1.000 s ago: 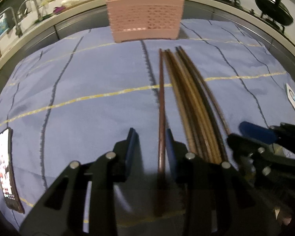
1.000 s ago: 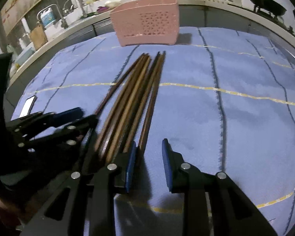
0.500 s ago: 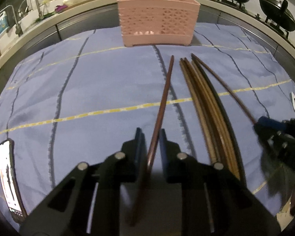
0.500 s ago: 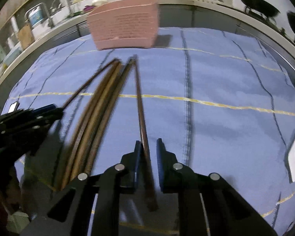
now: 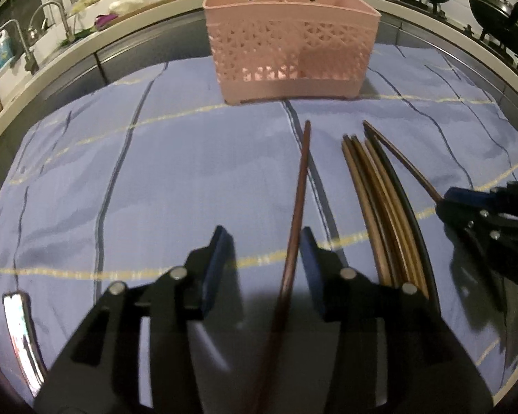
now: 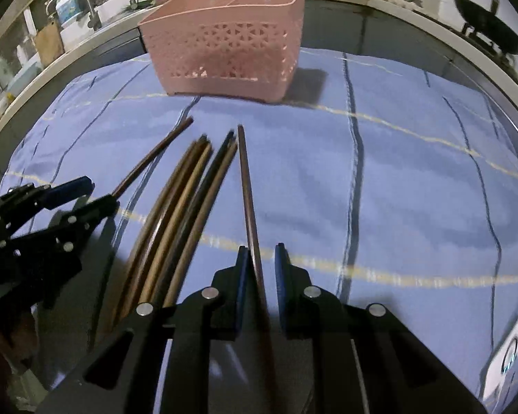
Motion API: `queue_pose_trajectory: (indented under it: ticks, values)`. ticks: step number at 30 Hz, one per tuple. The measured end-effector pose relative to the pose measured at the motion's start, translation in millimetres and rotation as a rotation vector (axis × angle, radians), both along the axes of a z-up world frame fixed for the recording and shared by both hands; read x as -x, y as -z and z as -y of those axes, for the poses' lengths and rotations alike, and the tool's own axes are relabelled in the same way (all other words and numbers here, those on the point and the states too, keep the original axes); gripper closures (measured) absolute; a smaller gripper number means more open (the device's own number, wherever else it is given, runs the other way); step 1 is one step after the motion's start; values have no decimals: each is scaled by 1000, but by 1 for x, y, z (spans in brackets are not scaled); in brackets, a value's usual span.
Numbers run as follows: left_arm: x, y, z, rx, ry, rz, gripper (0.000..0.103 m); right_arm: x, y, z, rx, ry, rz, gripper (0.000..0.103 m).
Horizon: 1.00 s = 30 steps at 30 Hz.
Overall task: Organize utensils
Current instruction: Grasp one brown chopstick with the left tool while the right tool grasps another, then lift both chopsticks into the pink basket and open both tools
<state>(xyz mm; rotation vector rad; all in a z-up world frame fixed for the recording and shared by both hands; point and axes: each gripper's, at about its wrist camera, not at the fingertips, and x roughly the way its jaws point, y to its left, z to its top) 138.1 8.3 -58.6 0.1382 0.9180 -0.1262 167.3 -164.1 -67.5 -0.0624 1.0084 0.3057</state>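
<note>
Blue cloth (image 5: 176, 179) with dark and yellow stripes covers the counter, a phone (image 5: 20, 338) lying at its near left edge. Nearest, the left gripper (image 5: 264, 245) stands with fingers spread wide, a reddish chopstick (image 5: 298, 207) lying loose between them, close to the right pad. The right gripper (image 6: 261, 258) has its fingers narrowed around another chopstick (image 6: 247, 186), a slim gap showing on the right side. Between the two grippers lies a bundle of chopsticks (image 5: 383, 193). Farther back stands the pink perforated basket (image 5: 290, 51), well apart from the chopstick tips.
</note>
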Motion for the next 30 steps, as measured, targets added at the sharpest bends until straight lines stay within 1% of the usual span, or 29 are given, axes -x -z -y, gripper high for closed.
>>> queue_pose_trajectory:
  ticks: [2,3,4,5,6,9,11,14,17,21,24,26,28,30]
  values:
    - [-10,0,2,7,9,5,61,-13,-1,-2,-8,-12,-9,87]
    - [-13,0,3,14,14,5,64,-17,-1,-2,-11,-15,-9,89]
    - [-18,-1,4,28,29,9,74,-20,-1,-3,-21,-22,-11,92]
    - [-21,-1,6,30,40,11,89,-23,-1,-3,-33,-26,-17,97]
    - [-24,-1,8,42,57,6,97,-24,-1,-3,-39,-25,-20,98]
    - [-29,-3,6,91,74,-15,98,-20,-4,1,-70,-28,-9,98]
    - [-25,-8,-5,166,89,-16,98,-11,-14,8,-118,-22,26,98]
    - [-14,-29,-23,272,114,31,98,5,-35,16,-179,-29,118,98]
    - [-4,-52,-37,336,129,85,98,19,-57,20,-229,-45,210,98]
    - [9,-89,-48,366,145,172,98,29,-88,18,-297,-68,319,98]
    - [12,-123,-55,396,164,241,98,27,-115,12,-322,-83,391,98]
    - [8,-148,-60,410,173,291,98,18,-141,12,-354,-88,442,98]
    - [0,-179,-64,427,180,350,98,6,-167,8,-380,-88,490,98]
    - [-10,-204,-65,426,180,404,98,-9,-192,5,-394,-83,544,98]
